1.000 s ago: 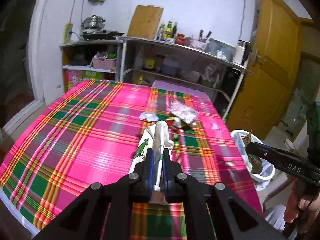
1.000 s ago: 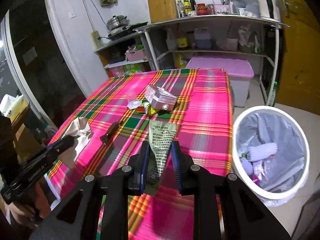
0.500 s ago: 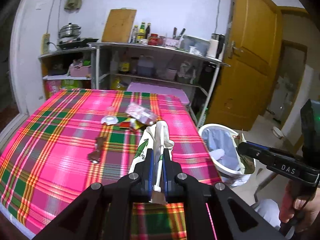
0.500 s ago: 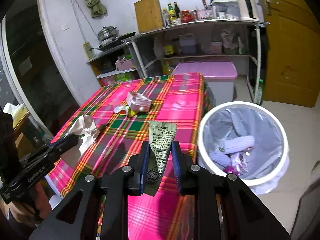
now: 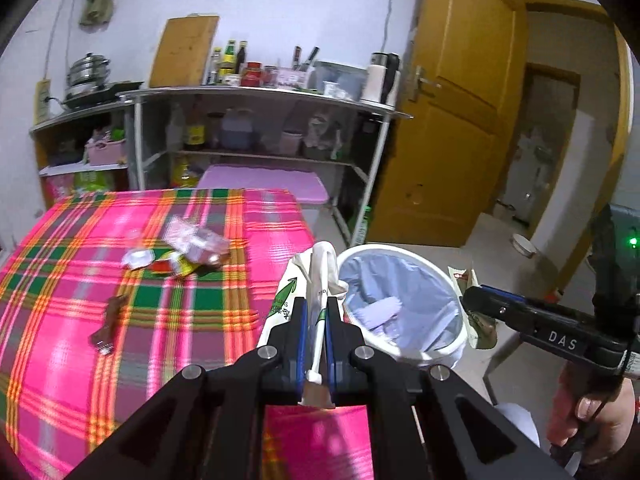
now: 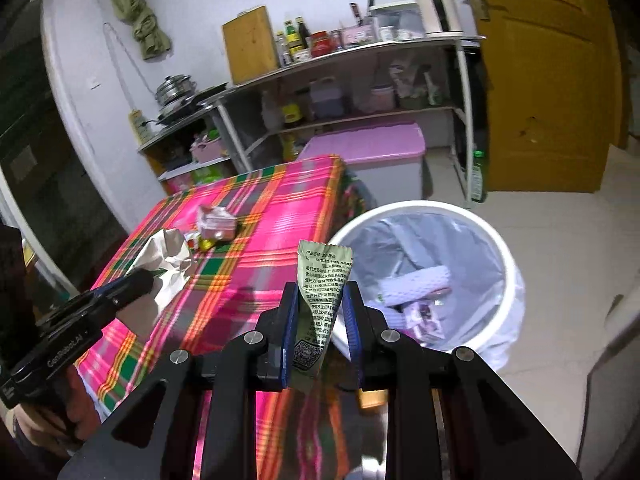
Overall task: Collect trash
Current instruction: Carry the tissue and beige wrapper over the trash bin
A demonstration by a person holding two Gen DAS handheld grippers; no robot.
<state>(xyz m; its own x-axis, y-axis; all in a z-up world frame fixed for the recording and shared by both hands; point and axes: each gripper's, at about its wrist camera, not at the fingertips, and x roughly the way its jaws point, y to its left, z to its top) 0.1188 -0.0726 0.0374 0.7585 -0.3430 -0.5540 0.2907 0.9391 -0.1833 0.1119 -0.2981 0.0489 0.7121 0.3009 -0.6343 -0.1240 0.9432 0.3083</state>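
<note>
Swinging off the plaid table (image 5: 168, 320) toward the white bin (image 6: 502, 248), now just ahead. Left gripper (image 5: 315, 320) clenched on crumpled white paper (image 5: 316, 276), right gripper (image 6: 322, 316) on a green sachet (image 6: 322, 280). Ready for dropping.

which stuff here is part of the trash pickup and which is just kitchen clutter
Part of the job:
- white crumpled wrapper in the left gripper
- green printed packet in the right gripper
- white trash bin beside the table
- wrapper pile and brown scrap on the plaid tablecloth

Just lying about:
- cutting board
- sauce bottles
- steel pot
- purple storage box
</note>
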